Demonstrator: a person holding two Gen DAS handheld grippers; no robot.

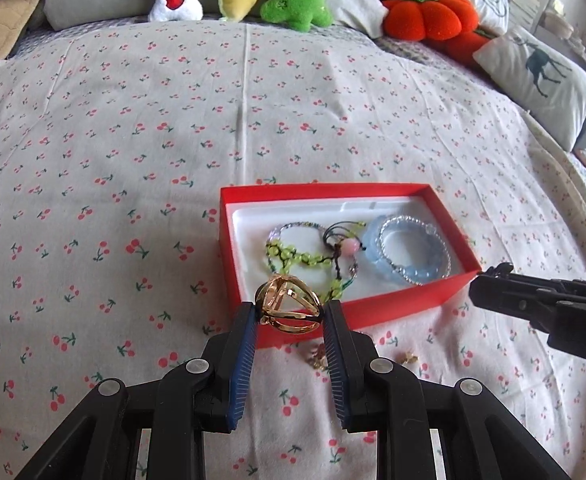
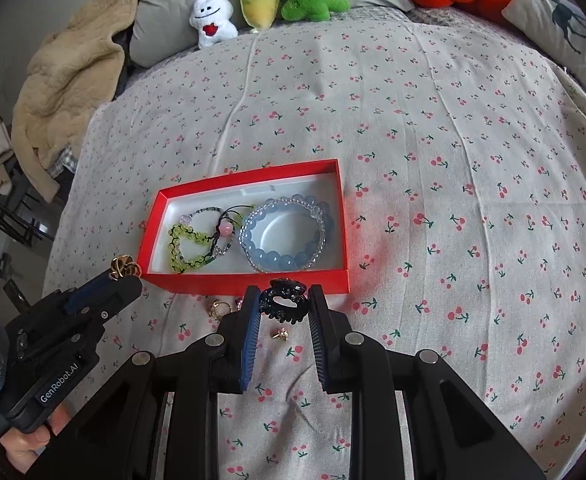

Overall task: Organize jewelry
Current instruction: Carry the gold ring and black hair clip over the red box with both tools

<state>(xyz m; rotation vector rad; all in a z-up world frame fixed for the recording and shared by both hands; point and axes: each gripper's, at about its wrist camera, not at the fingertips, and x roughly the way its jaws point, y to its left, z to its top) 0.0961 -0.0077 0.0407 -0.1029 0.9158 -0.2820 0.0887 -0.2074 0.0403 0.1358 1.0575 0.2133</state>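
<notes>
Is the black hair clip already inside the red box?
No, the black hair clip sits pinched in the right gripper, in front of the red box.

Red box [image 1: 349,312] w/ white liner [image 1: 253,248], centre. Inside: pale-blue beads [image 2: 289,260] at 3 o'clock, yellow-green beads [image 2: 185,240] at 9. Gold ring [image 1: 289,310], black clip [image 2: 283,300]. Sheet [image 1: 133,140]: off-white, red cherry print. Orange plush [image 1: 429,16] at 1.

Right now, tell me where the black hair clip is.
The black hair clip is gripped in the right claw, just in front of the red box.
</notes>
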